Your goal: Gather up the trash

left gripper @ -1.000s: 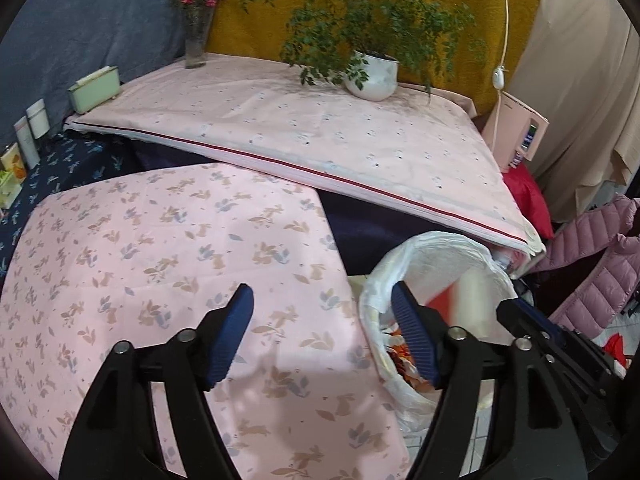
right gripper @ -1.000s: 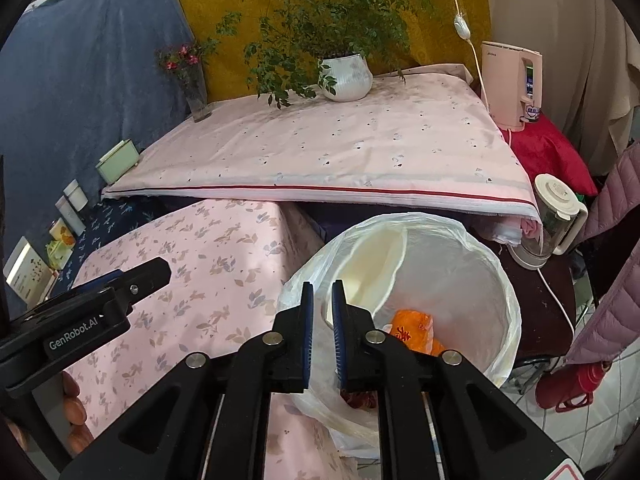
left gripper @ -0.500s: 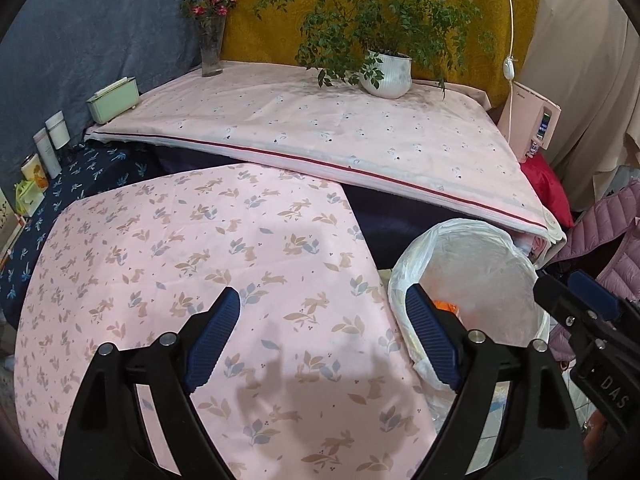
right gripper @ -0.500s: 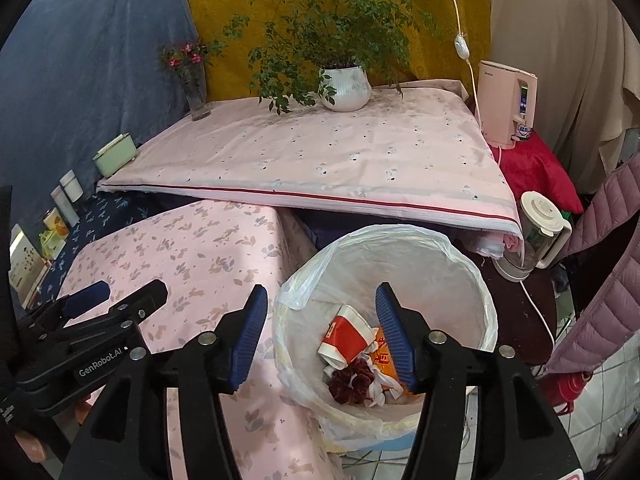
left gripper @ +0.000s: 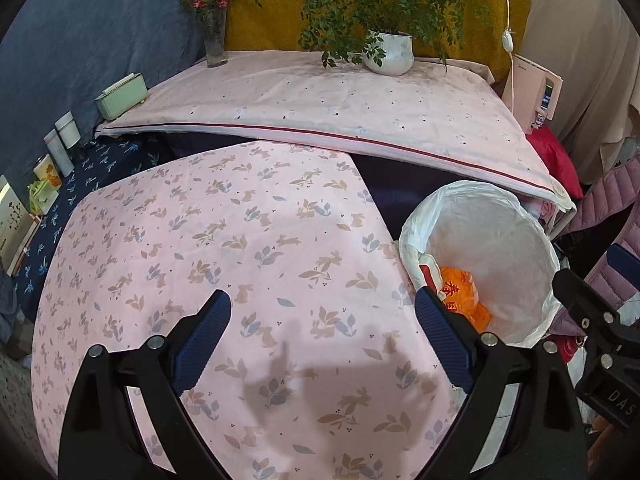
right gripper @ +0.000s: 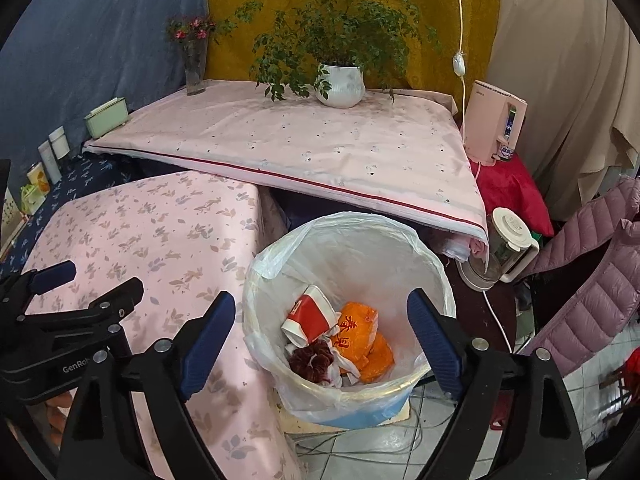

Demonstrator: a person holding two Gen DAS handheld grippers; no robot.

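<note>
A white-bagged trash bin (right gripper: 360, 240) stands on the floor beside the pink floral table (right gripper: 168, 232). In it lie a red and white paper cup (right gripper: 310, 314), an orange wrapper (right gripper: 360, 328) and a dark red crumpled scrap (right gripper: 312, 360). My right gripper (right gripper: 320, 305) hovers over the bin, its jaws opening with nothing between them. My left gripper (left gripper: 320, 304) hangs over the floral tablecloth (left gripper: 240, 240), jaws also opening and empty. The bin (left gripper: 500, 232) sits to its right, with the right gripper's finger (left gripper: 588, 308) at the edge.
A second cloth-covered table (right gripper: 320, 152) behind carries a potted plant (right gripper: 340, 84), a flower vase (right gripper: 195, 68) and a green box (right gripper: 106, 116). A pink dispenser (right gripper: 494, 128), a glass kettle (right gripper: 500, 248) and a puffer jacket (right gripper: 592, 280) crowd the right. Cables (right gripper: 360, 440) lie on the floor.
My right gripper went from nearly shut to wide open, and the red and white cup now lies in the bin. The left jaws widened and that gripper drew back over the table.
</note>
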